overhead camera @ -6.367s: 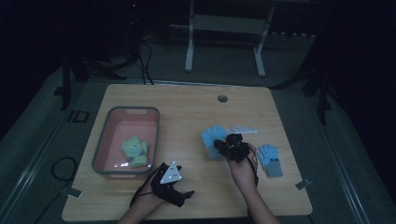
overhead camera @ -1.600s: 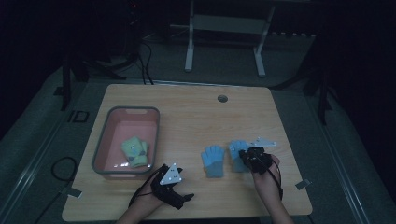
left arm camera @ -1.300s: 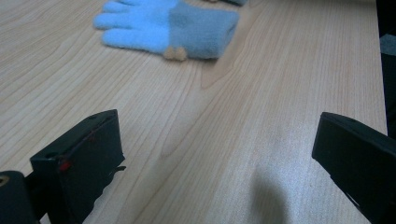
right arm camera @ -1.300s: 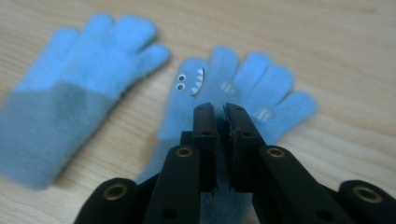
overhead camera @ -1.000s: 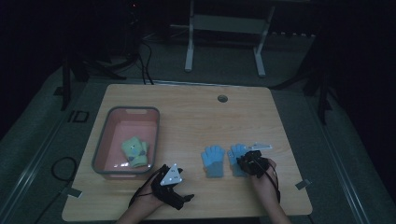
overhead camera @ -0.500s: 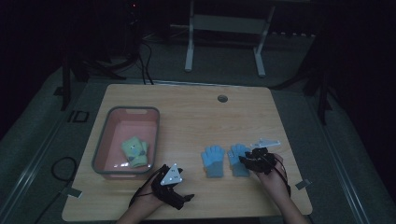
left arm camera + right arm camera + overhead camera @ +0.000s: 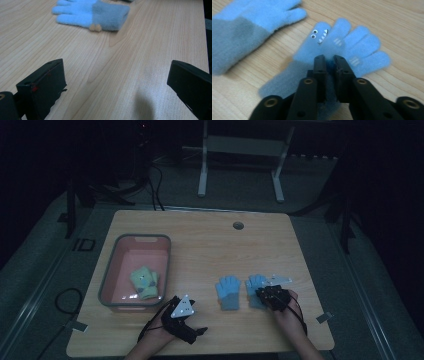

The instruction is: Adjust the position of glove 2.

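Right gripper [image 7: 329, 58] pinching the blue monster-face glove [image 7: 342, 42]

Its jaws have just been closing — now clamped on the glove's palm, flat on the wooden table [image 7: 200, 245] beside its mate [image 7: 228, 292]; left gripper [image 7: 115, 85] rests with jaws wide apart (nothing between them).

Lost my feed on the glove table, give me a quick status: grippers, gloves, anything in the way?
Right gripper just closed, pinching the right blue glove. Left gripper open, idle. Other blue glove flat alongside. Nothing blocking.

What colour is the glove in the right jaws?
Light blue glove with a grey cuff and a small face; clearest in the right gripper view.
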`<state>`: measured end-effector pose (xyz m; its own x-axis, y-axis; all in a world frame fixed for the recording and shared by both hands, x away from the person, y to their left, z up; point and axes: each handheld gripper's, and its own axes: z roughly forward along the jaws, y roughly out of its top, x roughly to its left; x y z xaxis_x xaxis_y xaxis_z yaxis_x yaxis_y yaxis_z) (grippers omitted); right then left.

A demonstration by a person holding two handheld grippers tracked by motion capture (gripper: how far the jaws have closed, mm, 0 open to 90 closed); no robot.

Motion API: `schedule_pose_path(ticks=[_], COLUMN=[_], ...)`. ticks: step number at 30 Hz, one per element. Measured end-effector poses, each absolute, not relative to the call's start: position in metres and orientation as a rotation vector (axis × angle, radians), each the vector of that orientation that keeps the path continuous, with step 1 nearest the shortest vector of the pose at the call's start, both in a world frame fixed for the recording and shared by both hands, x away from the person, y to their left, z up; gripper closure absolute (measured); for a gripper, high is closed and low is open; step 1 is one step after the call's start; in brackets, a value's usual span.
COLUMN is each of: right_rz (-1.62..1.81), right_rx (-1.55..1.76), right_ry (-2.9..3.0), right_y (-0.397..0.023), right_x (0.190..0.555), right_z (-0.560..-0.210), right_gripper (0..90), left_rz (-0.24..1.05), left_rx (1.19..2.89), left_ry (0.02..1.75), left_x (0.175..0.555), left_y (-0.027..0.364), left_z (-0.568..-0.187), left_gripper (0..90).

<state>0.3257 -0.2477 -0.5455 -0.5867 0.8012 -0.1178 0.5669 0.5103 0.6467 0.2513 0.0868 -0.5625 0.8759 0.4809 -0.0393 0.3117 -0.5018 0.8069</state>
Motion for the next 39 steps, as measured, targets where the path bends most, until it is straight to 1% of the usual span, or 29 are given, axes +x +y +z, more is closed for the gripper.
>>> schedule_pose_path(ticks=[6,9,20,23,25,30,39], right_rz=[0.810,0.811,0.934,0.947,0.974,1.011,1.061], right_rx=[1.182,1.191,1.135,1.116,1.077,1.034,0.996], right_ry=[2.337,2.323,2.233,2.231,2.229,2.239,2.275], right_y=[-0.248,-0.248,-0.243,-0.239,-0.232,-0.220,-0.190], right_x=[0.326,0.324,0.315,0.313,0.311,0.309,0.309], right_z=[-0.544,-0.538,-0.477,-0.468,-0.455,-0.442,-0.436], right_gripper=[85.9,86.4,86.6,86.6,86.6,86.6,86.6], left_rz=[0.238,0.239,0.241,0.245,0.245,0.243,0.244], left_rx=[2.145,2.144,2.146,2.146,2.146,2.149,2.152], left_ry=[0.564,0.564,0.561,0.560,0.559,0.556,0.553], left_x=[0.251,0.251,0.251,0.251,0.251,0.251,0.251], left_y=[0.086,0.086,0.086,0.086,0.086,0.085,0.085], left_z=[-0.563,-0.562,-0.563,-0.562,-0.562,-0.562,-0.563], left_gripper=[2.0,2.0,2.0,2.0,2.0,2.0,2.0])
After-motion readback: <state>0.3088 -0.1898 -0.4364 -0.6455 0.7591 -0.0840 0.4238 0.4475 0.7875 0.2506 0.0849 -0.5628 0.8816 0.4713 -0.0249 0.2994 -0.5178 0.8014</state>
